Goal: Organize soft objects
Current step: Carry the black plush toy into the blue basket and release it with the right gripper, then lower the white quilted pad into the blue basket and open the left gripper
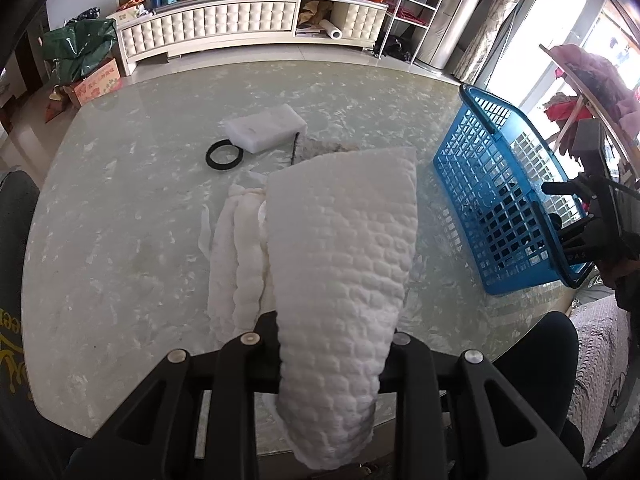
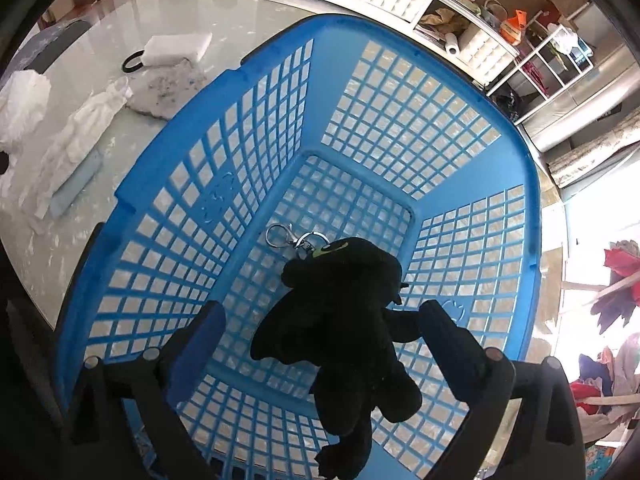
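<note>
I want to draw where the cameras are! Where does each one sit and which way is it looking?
Left wrist: sits on the left gripper, looking down across the table; its fingers clamp a white quilted cloth.
Right wrist: sits on the right gripper, looking down into the blue basket; its open fingers flank a black plush toy.
Shared: both show the basket, the white foam block and the black ring.

the plush toy (image 2: 344, 320) lies in the basket (image 2: 280, 128), right of the cloth (image 1: 340, 264) and foam block (image 1: 264, 126) on the table (image 1: 120, 240).
</note>
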Motion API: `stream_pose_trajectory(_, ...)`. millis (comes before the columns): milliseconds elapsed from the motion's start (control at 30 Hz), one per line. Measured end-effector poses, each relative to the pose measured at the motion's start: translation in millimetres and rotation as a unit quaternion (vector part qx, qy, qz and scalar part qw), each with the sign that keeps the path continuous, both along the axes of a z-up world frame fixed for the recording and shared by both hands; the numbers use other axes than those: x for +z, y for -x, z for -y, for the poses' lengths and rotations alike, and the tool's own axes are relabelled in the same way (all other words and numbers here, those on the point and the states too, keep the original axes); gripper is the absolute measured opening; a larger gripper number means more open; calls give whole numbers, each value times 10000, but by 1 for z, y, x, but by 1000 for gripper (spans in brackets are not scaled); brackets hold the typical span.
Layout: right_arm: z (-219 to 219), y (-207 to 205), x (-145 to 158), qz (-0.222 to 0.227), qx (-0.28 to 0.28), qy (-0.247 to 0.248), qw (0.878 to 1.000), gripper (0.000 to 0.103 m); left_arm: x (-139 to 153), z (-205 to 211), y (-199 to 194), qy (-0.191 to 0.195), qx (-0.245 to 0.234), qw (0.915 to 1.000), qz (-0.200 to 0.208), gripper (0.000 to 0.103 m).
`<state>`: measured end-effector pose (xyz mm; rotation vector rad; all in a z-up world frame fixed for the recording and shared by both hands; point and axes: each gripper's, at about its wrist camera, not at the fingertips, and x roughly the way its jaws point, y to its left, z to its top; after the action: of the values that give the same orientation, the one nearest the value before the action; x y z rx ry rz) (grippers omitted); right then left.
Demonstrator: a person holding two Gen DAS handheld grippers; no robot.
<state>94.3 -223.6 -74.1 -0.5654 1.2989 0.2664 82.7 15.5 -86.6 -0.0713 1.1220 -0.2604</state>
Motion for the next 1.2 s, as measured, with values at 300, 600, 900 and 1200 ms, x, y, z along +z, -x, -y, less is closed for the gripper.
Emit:
stream_pose_trajectory(300,2,8,6,119,-59,-100,9999,99,14,-5,6,8,22,9999,164,26)
stream_pose_trajectory(600,16,26,33,484,-591,-393,9963,103,35,2,11,-63,-138,9990,412,26)
stream_pose_trajectory(900,36,45,68,1107,-987,-729,9863,103,57,24,7,-134,-402,9971,634,26)
stream_pose_trajectory(1200,62,62,79,1407,-1425,-871,9759,103,72,65,0,-144,-890,9928,783,26)
